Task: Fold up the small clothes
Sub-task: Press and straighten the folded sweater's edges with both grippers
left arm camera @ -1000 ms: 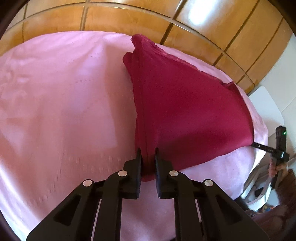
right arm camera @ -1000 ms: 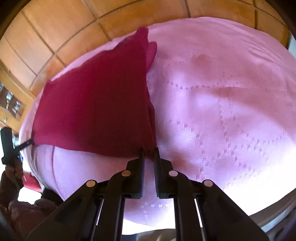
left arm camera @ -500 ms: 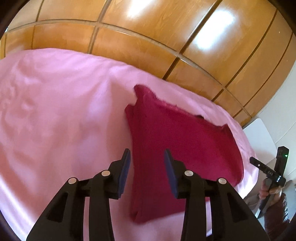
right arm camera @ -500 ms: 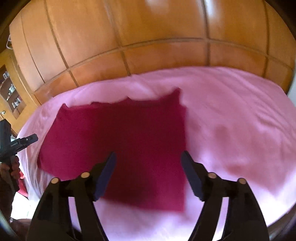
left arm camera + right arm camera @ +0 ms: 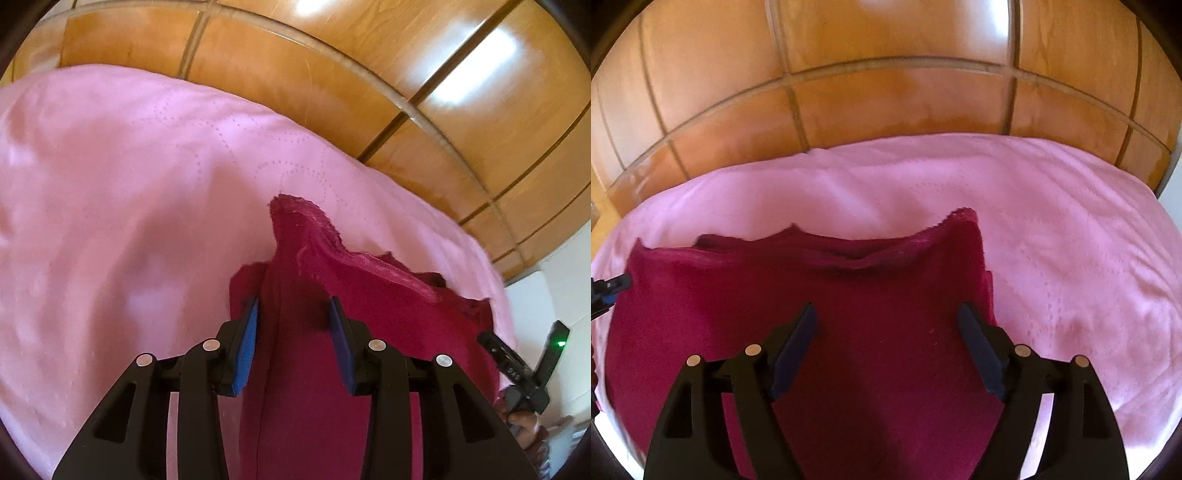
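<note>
One dark red garment (image 5: pixel 369 332) lies folded on a pink quilted bedspread (image 5: pixel 129 203), which butts against glossy wooden panelling (image 5: pixel 295 74) at the far side. In the left wrist view the garment runs lengthways away from the camera, its long axis stretching from the near edge of the bed up to a frilled, lace-trimmed corner that points toward the panelling, with a folded side seam along its left edge. The left gripper (image 5: pixel 293 325) hovers over that seam with its fingers parted to a moderate gap; cloth shows between the blue pads but neither pad presses on it, so nothing is held. At the right edge of this view appears what the other camera barely catches: a hand (image 5: pixel 524 424) gripping the handle of the second tool, with a small green light lit on it. In the right wrist view the same garment (image 5: pixel 849 314) spreads wide across the picture, its scalloped top edge facing the panelling and the raised corner at the right. The right gripper (image 5: pixel 886 339) has its jaws spread broadly and opening, above the cloth and grasping nothing. This view also shows the bare spread (image 5: pixel 1071 240) to the garment's right, and only the tip of the left tool at the far left edge. Two grippers, one garment, one hand visible.
</note>
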Motion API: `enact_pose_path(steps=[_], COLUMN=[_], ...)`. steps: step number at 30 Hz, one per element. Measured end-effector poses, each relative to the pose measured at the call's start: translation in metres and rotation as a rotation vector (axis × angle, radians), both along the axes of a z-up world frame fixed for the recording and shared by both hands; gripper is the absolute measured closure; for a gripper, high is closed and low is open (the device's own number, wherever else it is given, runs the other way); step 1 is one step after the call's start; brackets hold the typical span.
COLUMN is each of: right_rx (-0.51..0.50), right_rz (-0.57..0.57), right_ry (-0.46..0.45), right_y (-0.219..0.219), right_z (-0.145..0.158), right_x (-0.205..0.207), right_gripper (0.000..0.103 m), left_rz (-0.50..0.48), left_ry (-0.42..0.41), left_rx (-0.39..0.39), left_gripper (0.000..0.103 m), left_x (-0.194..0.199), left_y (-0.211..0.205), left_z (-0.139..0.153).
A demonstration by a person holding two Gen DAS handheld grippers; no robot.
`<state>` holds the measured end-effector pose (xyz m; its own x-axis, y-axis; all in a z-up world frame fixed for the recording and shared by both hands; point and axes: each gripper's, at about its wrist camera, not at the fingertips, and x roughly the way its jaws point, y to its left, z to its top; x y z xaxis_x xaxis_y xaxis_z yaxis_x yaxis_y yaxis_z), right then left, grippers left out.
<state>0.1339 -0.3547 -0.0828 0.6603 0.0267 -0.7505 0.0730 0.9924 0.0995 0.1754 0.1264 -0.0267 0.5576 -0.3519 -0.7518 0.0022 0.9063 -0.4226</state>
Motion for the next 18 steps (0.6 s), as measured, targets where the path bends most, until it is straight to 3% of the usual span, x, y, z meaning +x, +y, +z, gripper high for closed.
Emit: enact_pose_path(steps=[1,2,6,9,13,18], right_rx=[-0.007,-0.012,0.064,0.046,0.054,0.046], right_rz=[-0.01,-0.022,-0.055,-0.052,-0.051,-0.052], right_ry=[0.003,0.01,-0.003,-0.01,-0.018,-0.024], right_y=[-0.002,-0.005,-0.02,-0.018,-0.019,-0.017], right_z=[-0.004,-0.009,-0.03,-0.03,-0.031,-0.032], right_x=[0.0,0.001,0.001,0.0,-0.002,-0.002], right_gripper=[0.024,0.024,0.022,0.021,0.02,0.02], left_rz=[0.048,0.076,0.105,0.118,0.141,0.081], left_ry=[-0.006,0.007,0.022,0.0,-0.125,-0.225], left_rx=[0.111,0.146,0.091,0.178,0.32,0.346], left_gripper=[0.071,0.071,0.07,0.065,0.065,0.065], left_x=[0.002,0.005,0.009,0.004,-0.02,-0.047], left_y=[-0.003,-0.001,0.012,0.004,-0.013,-0.033], left_z=[-0.003,-0.01,-0.03,-0.018,0.012,0.03])
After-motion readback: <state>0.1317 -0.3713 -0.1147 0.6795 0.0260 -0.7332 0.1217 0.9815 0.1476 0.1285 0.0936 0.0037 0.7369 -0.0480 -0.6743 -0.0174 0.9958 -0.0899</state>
